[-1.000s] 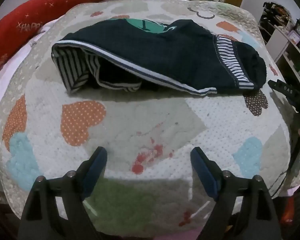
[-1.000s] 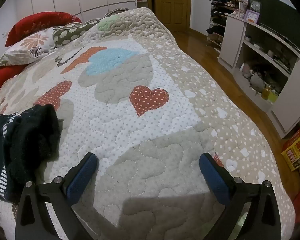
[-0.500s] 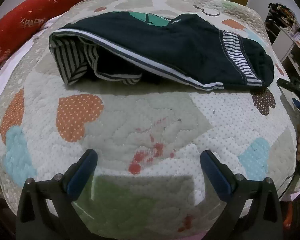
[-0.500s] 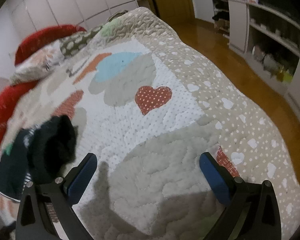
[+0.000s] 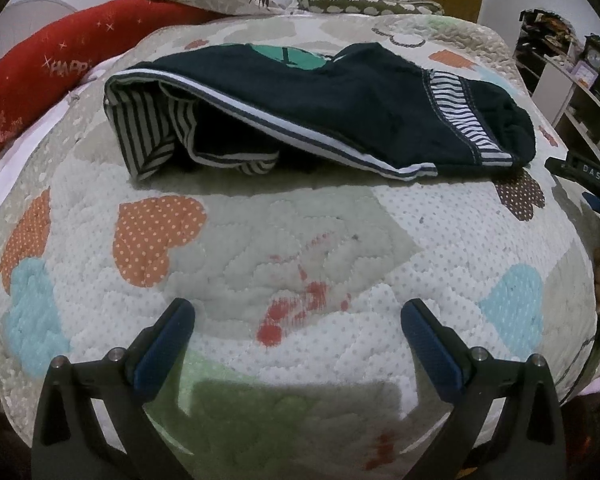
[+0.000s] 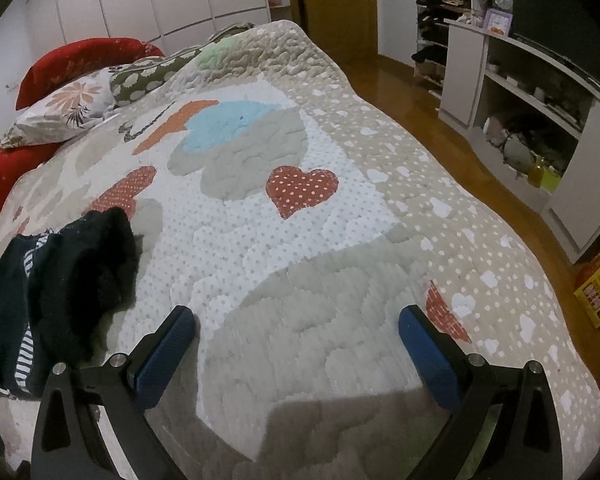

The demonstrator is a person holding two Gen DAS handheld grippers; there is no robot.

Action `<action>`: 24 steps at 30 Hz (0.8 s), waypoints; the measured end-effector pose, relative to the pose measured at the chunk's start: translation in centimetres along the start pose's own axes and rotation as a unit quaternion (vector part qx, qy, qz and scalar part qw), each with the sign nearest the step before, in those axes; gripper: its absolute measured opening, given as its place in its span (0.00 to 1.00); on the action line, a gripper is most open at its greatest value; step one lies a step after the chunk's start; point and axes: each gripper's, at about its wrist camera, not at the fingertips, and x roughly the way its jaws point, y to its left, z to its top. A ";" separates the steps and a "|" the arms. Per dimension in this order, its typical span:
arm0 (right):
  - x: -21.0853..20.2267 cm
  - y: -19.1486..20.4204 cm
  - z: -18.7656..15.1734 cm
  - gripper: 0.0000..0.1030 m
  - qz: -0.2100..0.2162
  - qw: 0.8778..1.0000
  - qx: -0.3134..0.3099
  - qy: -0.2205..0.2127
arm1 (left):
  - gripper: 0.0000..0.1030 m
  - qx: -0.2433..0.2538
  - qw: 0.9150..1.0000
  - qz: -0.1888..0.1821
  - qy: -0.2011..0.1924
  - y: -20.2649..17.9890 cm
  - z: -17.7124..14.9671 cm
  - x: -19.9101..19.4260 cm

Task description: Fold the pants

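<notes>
Your left tool (image 5: 298,316) has just spread to full width with nothing between its pads, and your right tool (image 6: 298,322) gapes equally empty, both hovering over the quilted bed (image 5: 440,240). The navy pants (image 5: 340,108) lie rumpled farther up the quilt, waistband gaping. The red cushion (image 5: 60,72) reads "HAPP".

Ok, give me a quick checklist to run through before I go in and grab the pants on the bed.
1. Left gripper open, nothing between its jaws, which have just been opening: ok.
2. Right gripper open and empty: ok.
3. Pants in view of both cameras: ok.
4. Pants lying flat: not ok, bunched, with the striped lining turned out.
5. Quilt in front of the pants free of other things: ok.
6. Where the waistband and leg ends lie: cannot tell.
</notes>
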 end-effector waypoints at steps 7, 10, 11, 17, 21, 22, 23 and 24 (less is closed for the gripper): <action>-0.6 -0.3 -0.7 1.00 0.001 1.000 0.003 -0.005 | 1.00 0.015 1.000 -0.010 0.012 -0.3 0.5 -0.5; -0.7 -0.3 -0.9 1.00 0.001 1.000 0.001 -0.007 | 1.00 0.016 1.000 -0.007 0.011 -0.4 0.8 -0.4; -0.7 -0.3 -0.9 1.00 0.002 1.000 0.002 -0.006 | 1.00 0.017 1.000 -0.004 0.007 -0.6 0.7 -0.5; -0.5 -0.7 -0.8 1.00 0.010 1.000 0.008 -0.011 | 1.00 0.016 1.000 -0.002 -0.013 -0.9 0.3 -0.8; -0.7 -0.9 -0.9 1.00 0.018 1.000 0.015 -0.017 | 1.00 0.017 1.000 -0.003 -0.020 -0.8 0.2 -0.8; -0.8 -0.9 -1.0 1.00 0.018 1.000 0.015 -0.017 | 1.00 0.018 1.000 -0.003 -0.021 -0.7 0.1 -0.8; -0.8 -0.9 -1.0 1.00 0.018 1.000 0.015 -0.018 | 1.00 0.019 1.000 -0.003 -0.024 -0.7 0.1 -0.9; -0.8 -0.9 -1.0 1.00 0.017 1.000 0.015 -0.018 | 1.00 0.020 0.999 -0.003 -0.027 -0.6 0.0 -0.9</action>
